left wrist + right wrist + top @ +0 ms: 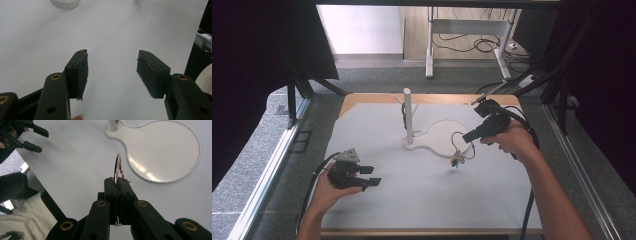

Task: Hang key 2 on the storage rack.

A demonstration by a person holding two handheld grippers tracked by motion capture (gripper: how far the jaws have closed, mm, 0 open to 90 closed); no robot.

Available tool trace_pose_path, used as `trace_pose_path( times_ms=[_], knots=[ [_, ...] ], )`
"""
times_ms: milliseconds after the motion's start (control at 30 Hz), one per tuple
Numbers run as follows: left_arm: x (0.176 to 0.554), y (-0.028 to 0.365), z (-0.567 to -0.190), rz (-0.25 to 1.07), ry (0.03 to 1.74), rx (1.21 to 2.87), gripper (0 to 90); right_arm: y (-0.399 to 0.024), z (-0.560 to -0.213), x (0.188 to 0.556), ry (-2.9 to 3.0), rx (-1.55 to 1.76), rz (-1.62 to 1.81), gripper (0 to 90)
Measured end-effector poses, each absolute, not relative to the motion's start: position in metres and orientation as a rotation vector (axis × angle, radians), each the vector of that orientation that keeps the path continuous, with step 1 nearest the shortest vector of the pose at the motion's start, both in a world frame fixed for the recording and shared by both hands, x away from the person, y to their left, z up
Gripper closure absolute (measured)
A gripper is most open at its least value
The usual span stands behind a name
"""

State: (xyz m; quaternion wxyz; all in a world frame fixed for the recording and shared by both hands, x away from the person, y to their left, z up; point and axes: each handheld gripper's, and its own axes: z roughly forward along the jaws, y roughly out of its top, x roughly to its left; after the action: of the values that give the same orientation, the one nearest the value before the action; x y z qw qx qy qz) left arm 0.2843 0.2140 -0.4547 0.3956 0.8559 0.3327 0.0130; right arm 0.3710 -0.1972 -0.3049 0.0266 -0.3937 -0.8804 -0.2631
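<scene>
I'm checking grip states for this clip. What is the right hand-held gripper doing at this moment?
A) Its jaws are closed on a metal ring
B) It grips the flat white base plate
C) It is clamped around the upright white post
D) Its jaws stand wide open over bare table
A: in the right gripper view the right hand-held gripper has its jaws pressed together on the metal ring, which stands up between them.
</scene>
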Motion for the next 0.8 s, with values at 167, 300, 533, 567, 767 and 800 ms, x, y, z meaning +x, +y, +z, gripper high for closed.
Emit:
trace_pose_path(
  times_ms=[167, 300, 533, 567, 767, 800],
  knots=[
    [0.284, 0.214, -0.455, 0.032, 0.843, 2.17, 42.9, -0.195, -0.302, 0.375, -2.717, -1.219, -0.819, 88.2],
    [0.285, 0.214, -0.455, 0.031, 0.841, 2.17, 42.9, -0.194, -0.301, 0.378, -2.711, -1.216, -0.819, 88.2],
    [0.284, 0.213, -0.454, 0.031, 0.836, 2.174, 43.0, -0.192, -0.299, 0.383, -2.711, -1.225, -0.819, 88.1],
    [0.284, 0.213, -0.454, 0.031, 0.837, 2.175, 43.1, -0.191, -0.299, 0.384, -2.71, -1.227, -0.82, 88.2],
    [0.284, 0.213, -0.454, 0.032, 0.835, 2.172, 43.1, -0.189, -0.295, 0.389, -2.713, -1.235, -0.821, 88.2],
    [0.284, 0.213, -0.454, 0.032, 0.834, 2.171, 43.1, -0.188, -0.295, 0.39, -2.713, -1.231, -0.823, 88.2]
  ],
)
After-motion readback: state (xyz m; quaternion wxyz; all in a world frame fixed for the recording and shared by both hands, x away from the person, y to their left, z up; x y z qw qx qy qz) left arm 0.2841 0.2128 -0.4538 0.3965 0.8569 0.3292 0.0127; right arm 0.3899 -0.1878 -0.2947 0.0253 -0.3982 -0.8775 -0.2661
